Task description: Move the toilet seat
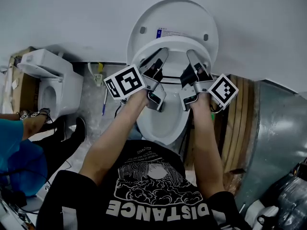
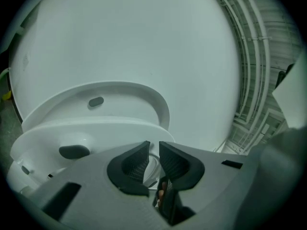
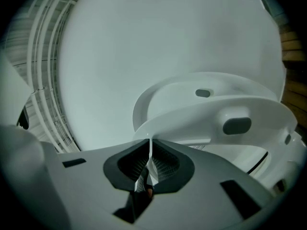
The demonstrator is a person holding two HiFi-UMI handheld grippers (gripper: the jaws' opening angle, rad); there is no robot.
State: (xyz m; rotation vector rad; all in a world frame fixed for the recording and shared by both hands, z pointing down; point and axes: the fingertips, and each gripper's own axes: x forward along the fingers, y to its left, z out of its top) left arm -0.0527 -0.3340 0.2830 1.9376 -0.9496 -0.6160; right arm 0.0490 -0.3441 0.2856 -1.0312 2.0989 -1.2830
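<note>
The white toilet seat (image 1: 173, 43) is tilted up off the bowl (image 1: 163, 123), in front of the raised lid (image 1: 172, 18) that leans on the wall. My left gripper (image 1: 162, 53) is at the seat's left front rim. In the left gripper view the jaws (image 2: 153, 150) stand a little apart, with the seat (image 2: 96, 128) rim in the gap and the pads clear of it. My right gripper (image 1: 191, 55) is on the right front rim. In the right gripper view it (image 3: 150, 147) is shut on the thin edge of the seat (image 3: 206, 114).
A second white toilet (image 1: 48, 80) stands to the left beside a cardboard box (image 1: 19, 85). Wooden boards (image 1: 237, 123) and a grey metal duct (image 1: 273, 138) crowd the right side. A person in blue (image 1: 14, 152) is at the far left. Hoses lie on the floor by the wall.
</note>
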